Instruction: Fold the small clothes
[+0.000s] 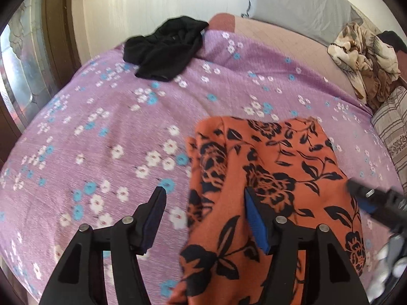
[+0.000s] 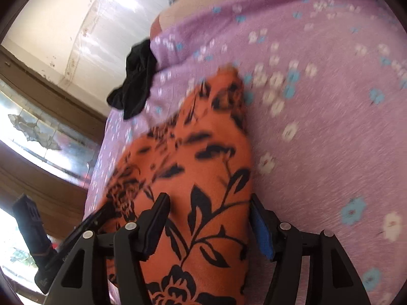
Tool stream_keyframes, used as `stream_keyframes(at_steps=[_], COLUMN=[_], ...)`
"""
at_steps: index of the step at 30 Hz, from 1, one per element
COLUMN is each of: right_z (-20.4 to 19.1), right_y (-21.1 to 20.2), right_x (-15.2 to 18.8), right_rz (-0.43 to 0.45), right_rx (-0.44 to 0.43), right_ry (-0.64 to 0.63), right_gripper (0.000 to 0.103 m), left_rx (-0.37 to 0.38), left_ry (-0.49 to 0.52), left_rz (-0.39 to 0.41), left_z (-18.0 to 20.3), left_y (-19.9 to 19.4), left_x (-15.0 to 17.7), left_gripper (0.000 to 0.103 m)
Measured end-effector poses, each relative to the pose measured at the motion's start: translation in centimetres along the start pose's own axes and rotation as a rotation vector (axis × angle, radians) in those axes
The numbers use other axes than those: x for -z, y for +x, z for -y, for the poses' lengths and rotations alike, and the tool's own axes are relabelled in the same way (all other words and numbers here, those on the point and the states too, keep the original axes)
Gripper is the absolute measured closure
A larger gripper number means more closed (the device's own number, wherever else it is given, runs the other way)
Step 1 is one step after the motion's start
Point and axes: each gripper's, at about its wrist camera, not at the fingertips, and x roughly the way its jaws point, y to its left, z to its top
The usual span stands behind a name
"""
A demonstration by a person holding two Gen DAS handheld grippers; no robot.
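An orange garment with black flower print (image 1: 274,178) lies on the purple flowered bedsheet (image 1: 114,127). My left gripper (image 1: 203,198) is open, its jaws wide apart over the garment's left edge, holding nothing. My right gripper (image 2: 208,203) is open above the garment's right side (image 2: 198,178), its jaws straddling the cloth without pinching it. The right gripper also shows at the right edge of the left wrist view (image 1: 376,203). The left gripper shows at the lower left of the right wrist view (image 2: 84,226).
A black garment (image 1: 165,50) lies crumpled at the far edge of the bed, also in the right wrist view (image 2: 137,78). A grey pillow (image 1: 300,2), a beige patterned blanket (image 1: 361,58) and a striped pillow (image 1: 391,132) lie on the right. A window (image 1: 17,76) stands left.
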Motion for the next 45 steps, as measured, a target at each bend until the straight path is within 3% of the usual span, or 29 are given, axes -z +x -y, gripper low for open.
stream_keyframes(at_steps=[2, 4, 7, 10, 12, 18, 22, 24, 32, 35, 36, 41, 45], right_z=[-0.8, -1.9, -2.7, -1.4, -1.4, -3.4, -4.1, -5.1, -8.8, -9.5, -9.7, -10.7, -12.3], right_y=[-1.8, -2.1, 0.4, 4.4, 4.5, 3.1, -0.7, -3.2, -14.0, -17.7, -18.7, -23.0, -25.1], right_x=[-0.7, -0.9, -0.4, 0.7, 1.0, 1.4, 2.3, 2.7, 5.9, 7.3, 7.8, 9.8, 11.0], right_rz=[0.086, 0.107, 0.026, -0.089, -0.042, -0.017, 0.044, 0.098, 0.314, 0.373, 0.388, 0.436, 0.458], right_rx=[-0.048, -0.108, -0.163, -0.096, -0.115, -0.056, -0.037, -0.009, 0.040, 0.060, 0.068, 0.070, 0.099], right_ry=[-0.036, -0.069, -0.062, 0.006, -0.001, -0.093, -0.132, -0.187, -0.348, -0.373, -0.381, -0.398, -0.445], right_gripper=[0.037, 0.037, 0.037, 0.038, 0.038, 0.038, 0.038, 0.038, 0.032, 0.030, 0.028, 0.028, 0.026], left_rx=[-0.036, -0.064, -0.082, -0.088, -0.110, -0.138, -0.145, -0.169, -0.151, -0.168, -0.170, -0.184, -0.199], left_ry=[0.017, 0.035, 0.077, 0.123, 0.142, 0.169, 0.147, 0.124, 0.039, 0.030, 0.023, 0.007, 0.028], left_rz=[0.034, 0.068, 0.054, -0.045, -0.039, 0.007, 0.064, 0.086, 0.174, 0.229, 0.246, 0.326, 0.328], left_z=[-0.4, -0.6, -0.5, -0.2, 0.1, 0.5, 0.5, 0.6, 1.5, 1.8, 1.9, 2.2, 2.7], left_y=[-0.6, -1.2, -0.7, 1.5, 1.8, 0.1, -3.0, -5.0, -13.8, -17.1, -18.1, -22.7, -24.9], left_x=[0.1, 0.3, 0.8, 1.8, 2.1, 2.4, 2.7, 2.8, 3.6, 3.6, 3.6, 4.0, 4.2], left_gripper=[0.035, 0.035, 0.035, 0.033, 0.031, 0.031, 0.030, 0.019, 0.018, 0.010, 0.005, 0.005, 0.005])
